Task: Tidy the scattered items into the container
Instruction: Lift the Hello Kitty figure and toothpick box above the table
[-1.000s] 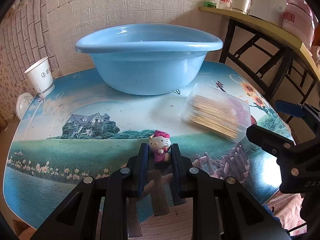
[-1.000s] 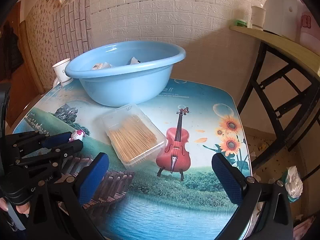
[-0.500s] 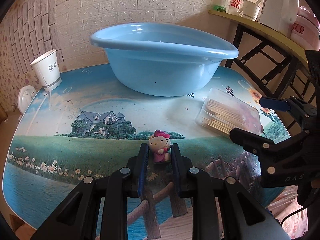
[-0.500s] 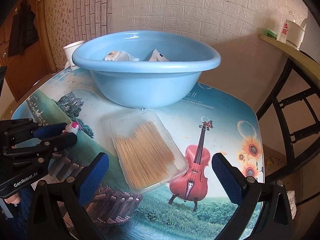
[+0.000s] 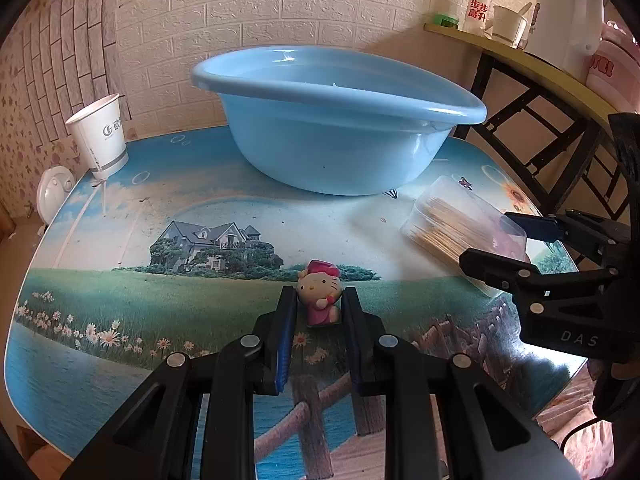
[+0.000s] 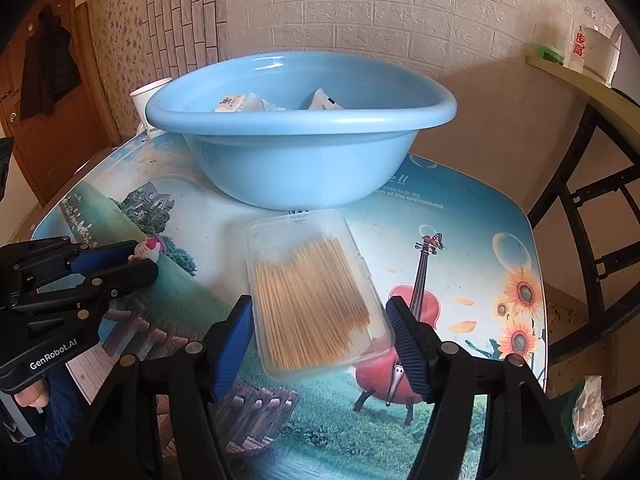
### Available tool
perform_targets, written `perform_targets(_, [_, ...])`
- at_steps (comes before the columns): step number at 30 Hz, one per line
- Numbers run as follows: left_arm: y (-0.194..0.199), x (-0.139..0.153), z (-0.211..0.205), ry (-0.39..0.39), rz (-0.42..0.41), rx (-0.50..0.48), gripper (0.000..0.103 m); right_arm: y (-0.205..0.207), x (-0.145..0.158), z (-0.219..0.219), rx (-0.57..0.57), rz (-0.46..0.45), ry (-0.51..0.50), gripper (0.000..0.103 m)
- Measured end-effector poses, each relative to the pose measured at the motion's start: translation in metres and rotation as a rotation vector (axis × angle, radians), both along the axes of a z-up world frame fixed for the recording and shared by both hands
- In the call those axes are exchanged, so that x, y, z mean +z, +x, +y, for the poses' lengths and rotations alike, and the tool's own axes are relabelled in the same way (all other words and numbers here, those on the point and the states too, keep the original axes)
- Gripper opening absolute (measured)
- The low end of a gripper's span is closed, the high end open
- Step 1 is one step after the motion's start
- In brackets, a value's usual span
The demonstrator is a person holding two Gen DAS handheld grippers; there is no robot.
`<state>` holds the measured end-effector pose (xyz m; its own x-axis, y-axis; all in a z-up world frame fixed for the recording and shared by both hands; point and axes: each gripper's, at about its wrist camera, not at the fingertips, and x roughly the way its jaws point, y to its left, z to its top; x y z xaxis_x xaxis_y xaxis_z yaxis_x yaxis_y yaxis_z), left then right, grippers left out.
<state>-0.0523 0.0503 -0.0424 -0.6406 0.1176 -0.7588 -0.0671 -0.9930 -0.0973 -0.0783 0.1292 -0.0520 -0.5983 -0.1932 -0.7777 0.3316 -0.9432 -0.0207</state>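
A small Hello Kitty figurine [image 5: 320,296] in a pink dress stands on the picture-printed table, and my left gripper [image 5: 318,298] is shut on it; the same gripper [image 6: 132,256] shows at the left of the right wrist view. A clear box of toothpicks [image 6: 312,292] lies flat before the blue basin [image 6: 296,160]. My right gripper [image 6: 319,306] straddles the box's near end with its jaws closing. The blue pads stand close to both long sides, and I see no firm press. The basin [image 5: 332,148] holds white packets [image 6: 240,102]. The box [image 5: 452,216] also shows in the left wrist view.
A paper cup [image 5: 100,132] stands at the table's back left, near a white round object [image 5: 54,196] at the edge. To the right, a yellow shelf [image 5: 520,60] on a black frame carries a bottle, cups and a kettle. A crumpled tissue [image 6: 588,404] lies on the floor.
My right gripper came in over the toothpick box and its jaws narrowed from wide apart to just beside the box. The left gripper kept still, shut on the figurine.
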Motion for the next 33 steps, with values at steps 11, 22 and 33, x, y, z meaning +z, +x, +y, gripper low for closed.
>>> perform_targets(11, [0.004, 0.002, -0.001, 0.008, 0.003, 0.011, 0.021, 0.022, 0.003, 0.003, -0.180, -0.026, -0.016, 0.068])
perform_targets(22, [0.006, -0.001, 0.003, -0.029, 0.017, 0.006, 0.021, 0.037, 0.005, 0.000, -0.242, -0.006, -0.022, 0.068])
perform_targets(33, [0.008, -0.003, 0.010, -0.071, 0.044, 0.005, 0.022, 0.030, -0.008, 0.000, -0.249, -0.022, -0.047, 0.068])
